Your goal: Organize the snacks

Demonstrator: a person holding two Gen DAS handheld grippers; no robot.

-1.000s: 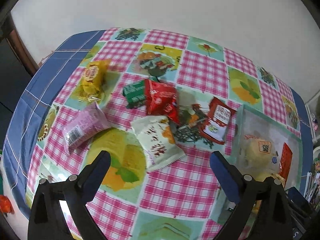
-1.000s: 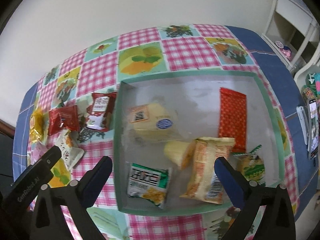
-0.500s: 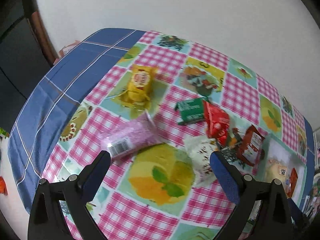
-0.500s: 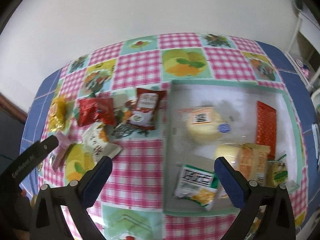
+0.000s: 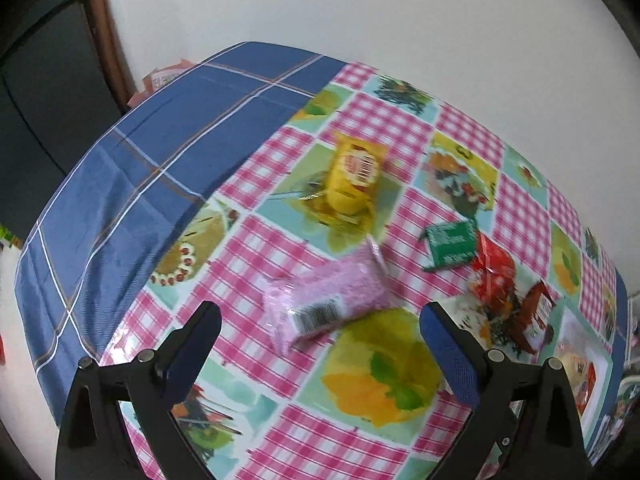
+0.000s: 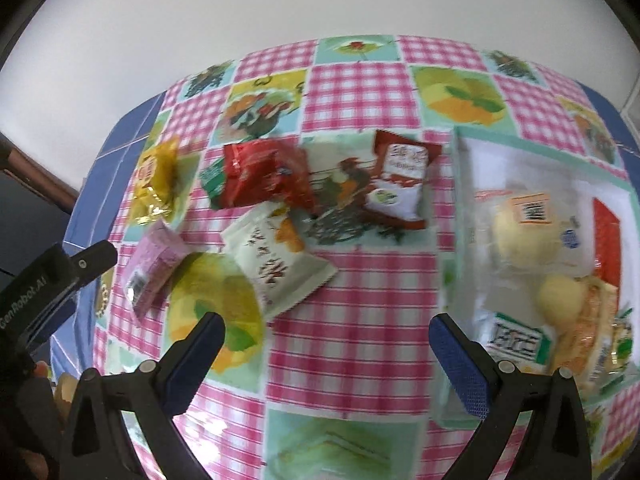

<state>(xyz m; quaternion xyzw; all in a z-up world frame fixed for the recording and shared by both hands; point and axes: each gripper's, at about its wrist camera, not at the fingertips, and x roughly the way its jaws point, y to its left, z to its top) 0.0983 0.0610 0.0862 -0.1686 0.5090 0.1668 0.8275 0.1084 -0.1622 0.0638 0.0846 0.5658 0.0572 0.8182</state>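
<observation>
We see the left gripper (image 5: 320,320) with its blue-padded jaws spread wide and holding nothing, poised above a pink packet (image 5: 328,300) that lies on the patterned tablecloth (image 5: 280,184) between the two fingers in the view. Beyond the pink packet lie a yellow packet (image 5: 354,176), a green packet (image 5: 450,242) and, touching the green one, a red packet (image 5: 492,270). The right gripper (image 6: 326,338) likewise has its jaws parted and empty, over a bare pink-checked patch of cloth. Ahead of it we find a white packet (image 6: 278,256), a crinkled red packet (image 6: 264,172) overlapping the green one, and a red-and-white packet (image 6: 398,178) just beside the tray (image 6: 460,184). The green-rimmed tray sits at the right of the table and holds a clear-wrapped pale bun with an orange label (image 6: 524,236), a flat red packet (image 6: 606,236) against its far side, a green-and-white packet (image 6: 518,342) near its front edge, and an orange-toned packet (image 6: 588,332); motion blur is heavy here, so we cannot tell the remaining small item at the tray's right corner with confidence. The body of the left gripper shows as a black bar at the left edge of the right wrist view.
</observation>
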